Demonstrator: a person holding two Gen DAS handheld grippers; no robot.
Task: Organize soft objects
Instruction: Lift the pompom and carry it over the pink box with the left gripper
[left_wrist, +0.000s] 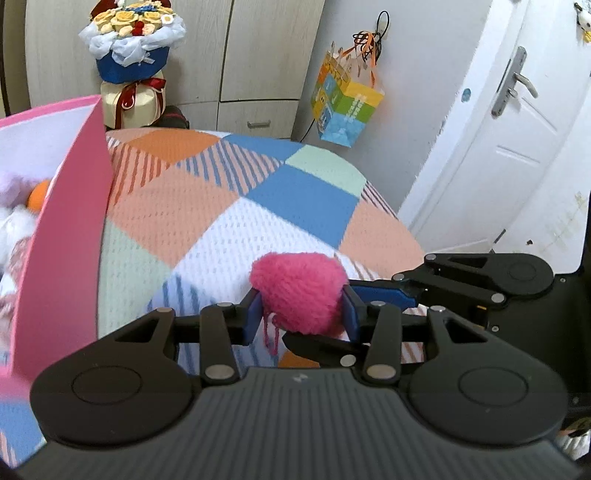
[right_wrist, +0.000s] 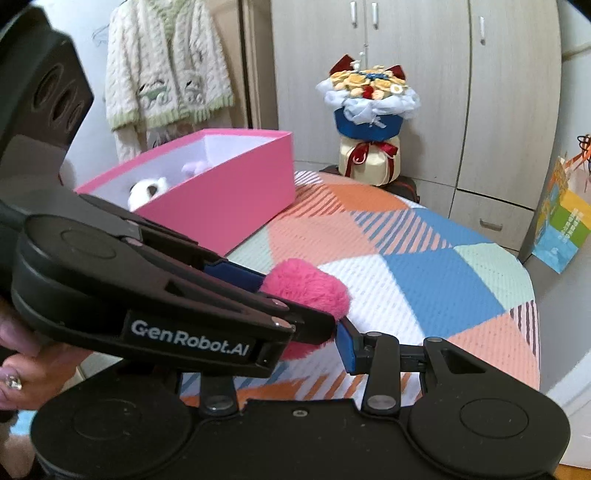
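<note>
Left wrist view: the left gripper (left_wrist: 301, 314) is clamped on a fluffy magenta plush pom-pom (left_wrist: 301, 291), blue pads pressing both flanks, a loose yarn strand hanging beneath; the hold looks firm enough for carrying. The right gripper (left_wrist: 373, 295) reaches in from the right, touching the same toy, its closure not determinable. The open pink cardboard box (left_wrist: 70, 206), already holding pale plush toys, stands just left, the likely destination. Right wrist view: the left tool crosses the foreground, hiding one right finger. A patchwork woven bedcover (right_wrist: 424, 280) lies beneath; a wardrobe (right_wrist: 498, 92) and a flower bouquet (right_wrist: 369, 110) stand behind.
</note>
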